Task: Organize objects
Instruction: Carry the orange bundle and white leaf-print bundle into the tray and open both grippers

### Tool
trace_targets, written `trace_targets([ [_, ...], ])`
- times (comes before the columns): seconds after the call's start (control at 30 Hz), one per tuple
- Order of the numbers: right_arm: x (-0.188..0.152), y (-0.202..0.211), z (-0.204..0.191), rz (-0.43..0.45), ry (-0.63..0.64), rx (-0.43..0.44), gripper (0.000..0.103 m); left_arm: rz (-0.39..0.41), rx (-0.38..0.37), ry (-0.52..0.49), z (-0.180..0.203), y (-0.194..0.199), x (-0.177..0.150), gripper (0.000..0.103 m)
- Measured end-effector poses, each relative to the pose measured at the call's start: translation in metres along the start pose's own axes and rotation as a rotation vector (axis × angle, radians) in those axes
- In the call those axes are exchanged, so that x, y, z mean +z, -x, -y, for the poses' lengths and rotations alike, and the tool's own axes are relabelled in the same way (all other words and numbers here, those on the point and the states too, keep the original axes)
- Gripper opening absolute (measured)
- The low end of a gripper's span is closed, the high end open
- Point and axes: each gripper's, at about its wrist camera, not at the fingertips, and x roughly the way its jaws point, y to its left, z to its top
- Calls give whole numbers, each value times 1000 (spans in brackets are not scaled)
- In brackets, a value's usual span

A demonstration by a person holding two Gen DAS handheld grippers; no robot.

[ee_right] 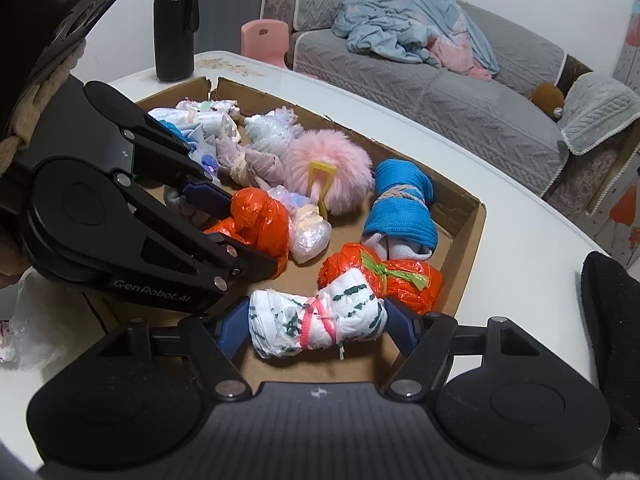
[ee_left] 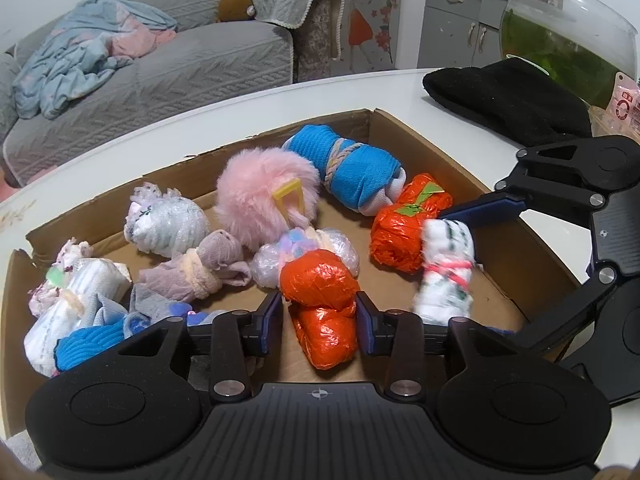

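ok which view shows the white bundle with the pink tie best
The right wrist view: the white bundle with the pink tie lies broadside between the right claw fingers, with its green marks and pink tie clear. In the left wrist view it shows end-on and blurred, partly behind the left claw.

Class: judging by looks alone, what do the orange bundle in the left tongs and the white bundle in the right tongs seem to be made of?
Orange crinkled bundle: probably thin plastic film, glossy and creased. White green-marked bundle tied with pink cord: likely soft matte cloth or paper, hard to say which.
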Motion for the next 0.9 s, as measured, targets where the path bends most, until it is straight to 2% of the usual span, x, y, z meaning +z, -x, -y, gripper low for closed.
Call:
trace_targets([
  [0.07,0,1,-1,-2,7,2,74,-4,-3,6,-2,1,0,53],
  [0.1,0,2,-3,-2,12,-6,81,-4,-8,8,-2,2,0,54],
  [0.13,0,3,-3,-4,17,-12,83,-4,-11,8,-2,4,-1,55],
  [0.4,-3,12,-10,10,25,-15,90,10,-19,1,1,19,-8,63],
  [0.5,-3,20,-10,19,23,-14,92,27,-28,2,2,29,-9,70],
  [0.9,-7,45,-16,45,-5,-18,92,46,-34,-2,8,64,-26,72],
])
